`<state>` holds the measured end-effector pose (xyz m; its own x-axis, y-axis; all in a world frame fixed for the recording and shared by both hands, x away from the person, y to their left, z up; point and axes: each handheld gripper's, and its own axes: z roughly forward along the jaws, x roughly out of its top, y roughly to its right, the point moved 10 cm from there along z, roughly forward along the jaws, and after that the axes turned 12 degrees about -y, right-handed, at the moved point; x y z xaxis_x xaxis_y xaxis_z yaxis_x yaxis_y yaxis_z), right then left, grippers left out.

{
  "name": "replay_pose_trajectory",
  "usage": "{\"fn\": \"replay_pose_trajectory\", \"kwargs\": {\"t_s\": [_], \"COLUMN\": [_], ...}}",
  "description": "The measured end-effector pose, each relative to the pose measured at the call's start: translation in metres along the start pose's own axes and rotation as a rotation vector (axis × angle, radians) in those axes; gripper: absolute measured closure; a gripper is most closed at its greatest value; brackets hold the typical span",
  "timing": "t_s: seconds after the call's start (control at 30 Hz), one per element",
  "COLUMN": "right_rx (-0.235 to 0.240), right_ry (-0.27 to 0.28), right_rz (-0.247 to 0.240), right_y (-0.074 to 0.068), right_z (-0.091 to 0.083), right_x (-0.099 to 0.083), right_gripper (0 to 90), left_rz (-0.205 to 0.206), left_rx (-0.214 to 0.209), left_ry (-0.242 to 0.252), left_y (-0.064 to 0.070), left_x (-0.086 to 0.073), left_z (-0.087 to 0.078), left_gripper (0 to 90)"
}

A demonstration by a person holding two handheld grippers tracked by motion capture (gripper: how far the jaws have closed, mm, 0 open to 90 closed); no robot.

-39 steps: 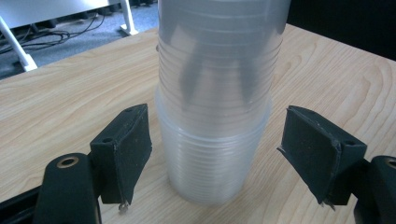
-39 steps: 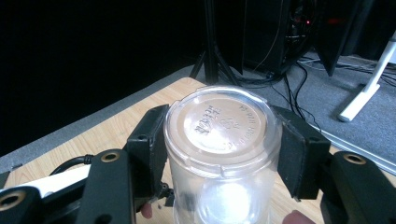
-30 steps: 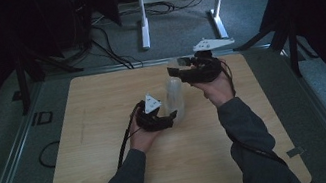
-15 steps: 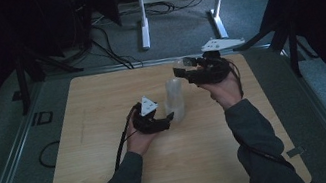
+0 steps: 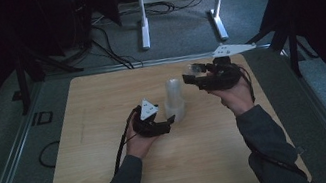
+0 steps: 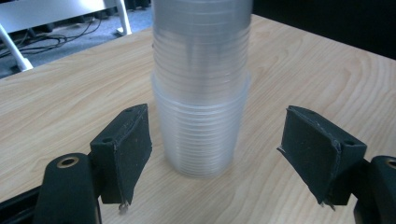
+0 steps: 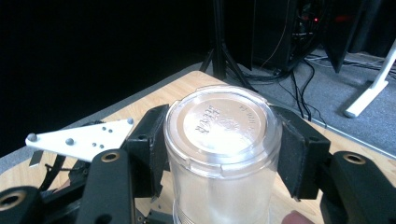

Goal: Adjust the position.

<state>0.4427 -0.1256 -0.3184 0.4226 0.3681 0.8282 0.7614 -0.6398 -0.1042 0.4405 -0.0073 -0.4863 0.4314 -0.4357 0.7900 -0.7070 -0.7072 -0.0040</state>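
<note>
Here the right claw (image 7: pixel 223 154) is clamped around one clear cup (image 7: pixel 223 140) held above the desk (image 5: pixel 116 181), while the left claw (image 6: pixel 219 154) gapes wide around the upright cup stack (image 6: pixel 201 93), which, unheld, could topple if bumped.

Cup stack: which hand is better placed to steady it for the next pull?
Left. The left tongs stand open, jaws either side of the cup stack's base on the table. The right tongs are already shut on a single cup.
</note>
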Motion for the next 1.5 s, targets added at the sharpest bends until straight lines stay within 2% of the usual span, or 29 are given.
{"fn": "replay_pose_trajectory", "kwargs": {"t_s": [0.5, 1.03, 1.5], "right_rx": [0.015, 0.028, 0.051], "right_ry": [-0.041, -0.07, -0.094], "right_rz": [-0.003, 0.059, 0.096], "right_y": [-0.004, 0.006, 0.007], "right_z": [0.005, 0.018, 0.031], "right_x": [-0.023, -0.052, -0.07], "right_gripper": [41.5, 41.6, 41.6], "left_rz": [0.022, 0.048, 0.055], "left_rx": [-0.037, -0.08, -0.104], "left_ry": [0.016, 0.036, 0.052], "left_y": [0.009, 0.022, 0.029], "left_x": [0.001, 0.001, 0.002], "left_z": [-0.009, -0.016, -0.019], "left_gripper": [25.1, 27.0, 27.0]}}
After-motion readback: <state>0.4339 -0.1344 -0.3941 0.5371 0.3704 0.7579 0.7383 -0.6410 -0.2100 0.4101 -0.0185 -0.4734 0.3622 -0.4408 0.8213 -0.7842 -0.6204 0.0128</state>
